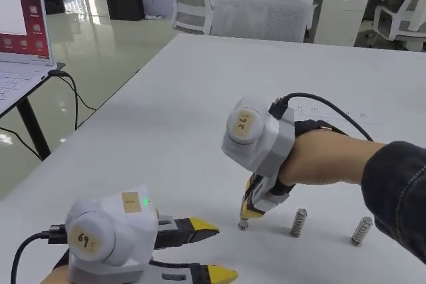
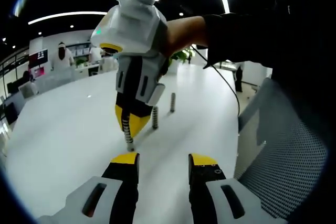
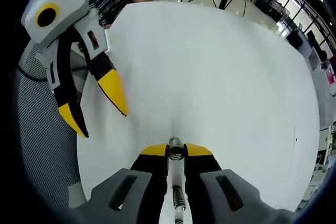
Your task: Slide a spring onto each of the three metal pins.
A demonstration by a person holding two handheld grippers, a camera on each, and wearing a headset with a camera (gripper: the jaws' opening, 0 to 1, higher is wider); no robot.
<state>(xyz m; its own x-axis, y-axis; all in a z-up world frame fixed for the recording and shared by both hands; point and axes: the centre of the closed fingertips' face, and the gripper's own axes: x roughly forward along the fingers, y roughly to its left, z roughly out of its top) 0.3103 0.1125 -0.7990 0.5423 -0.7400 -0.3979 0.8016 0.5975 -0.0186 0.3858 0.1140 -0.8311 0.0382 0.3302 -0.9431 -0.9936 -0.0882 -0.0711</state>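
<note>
Spring (image 3: pixel 176 153) is pinched between the closed jaws of the right gripper (image 1: pixel 247 213), which is held tip-down over the white table (image 1: pixel 166 131). The spring is kept upright, with its lower end on the tabletop. Whether a pin sits inside it cannot be told. A second spring (image 1: pixel 299 223) is stood upright just beside the right gripper's tip. A third spring (image 1: pixel 362 230) is stood farther right, near the person's sleeve (image 1: pixel 399 191). Left gripper (image 1: pixel 214 251) is held low at the table's near edge, jaws spread wide with nothing between them and yellow tips aimed toward the pinched spring. A laptop (image 1: pixel 20 24) is seen on a separate desk at far left.
</note>
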